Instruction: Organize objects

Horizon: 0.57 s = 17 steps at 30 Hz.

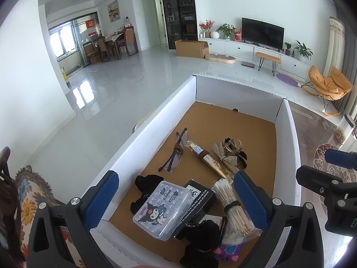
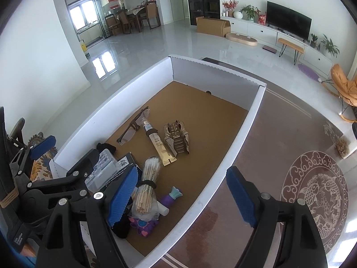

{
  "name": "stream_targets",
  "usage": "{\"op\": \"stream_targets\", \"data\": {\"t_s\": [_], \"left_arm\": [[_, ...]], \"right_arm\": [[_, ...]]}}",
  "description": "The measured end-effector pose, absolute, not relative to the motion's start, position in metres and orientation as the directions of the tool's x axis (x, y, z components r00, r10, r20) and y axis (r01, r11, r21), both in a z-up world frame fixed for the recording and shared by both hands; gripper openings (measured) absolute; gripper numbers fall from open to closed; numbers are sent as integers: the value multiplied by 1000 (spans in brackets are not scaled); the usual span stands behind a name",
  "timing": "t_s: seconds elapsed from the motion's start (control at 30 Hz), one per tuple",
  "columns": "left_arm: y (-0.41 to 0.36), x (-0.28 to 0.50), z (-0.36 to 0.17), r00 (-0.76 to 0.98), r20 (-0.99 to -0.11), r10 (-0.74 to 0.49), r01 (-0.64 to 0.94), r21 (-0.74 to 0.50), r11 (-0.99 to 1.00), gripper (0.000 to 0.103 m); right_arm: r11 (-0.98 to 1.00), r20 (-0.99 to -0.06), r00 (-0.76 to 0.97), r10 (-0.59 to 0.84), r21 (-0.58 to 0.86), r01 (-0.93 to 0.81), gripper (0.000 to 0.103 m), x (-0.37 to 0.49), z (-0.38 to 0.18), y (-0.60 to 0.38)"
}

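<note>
- The left gripper (image 1: 176, 197) hangs over the near end of the white cardboard box (image 1: 156, 120), jaws spread wide and holding nothing; the clear plastic case (image 1: 160, 208) with a cartoon sticker lies directly between and below its fingers, resting on a black carton (image 1: 198, 203); I judge this arm the nearer one for that case.
- The right gripper (image 2: 181, 195) is likewise wide open and empty, straddling the box's right wall; the bundle of cotton swabs (image 2: 147, 187) lies just inside that wall, long axis running away from the claw.
- Toward the box's middle: glasses (image 1: 176, 154), a gold tube (image 1: 209, 159) and a glittery hair claw (image 1: 229, 154) side by side; the far end shows bare brown floor.
</note>
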<state>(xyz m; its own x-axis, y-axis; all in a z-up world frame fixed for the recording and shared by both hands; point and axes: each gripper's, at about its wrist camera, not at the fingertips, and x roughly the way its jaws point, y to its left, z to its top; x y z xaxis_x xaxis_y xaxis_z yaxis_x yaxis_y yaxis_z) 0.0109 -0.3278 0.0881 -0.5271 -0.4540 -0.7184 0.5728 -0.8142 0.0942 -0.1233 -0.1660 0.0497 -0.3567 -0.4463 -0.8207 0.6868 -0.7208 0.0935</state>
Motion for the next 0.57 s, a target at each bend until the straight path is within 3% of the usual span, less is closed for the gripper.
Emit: {"op": "stream_targets", "data": {"t_s": [0.57], "left_arm": [[-331,17,94,-553,-724,-411,566,35,-823,103]], "right_arm": [[-714,-812,-369,-452,81,695,82,-119,53,-169]]}}
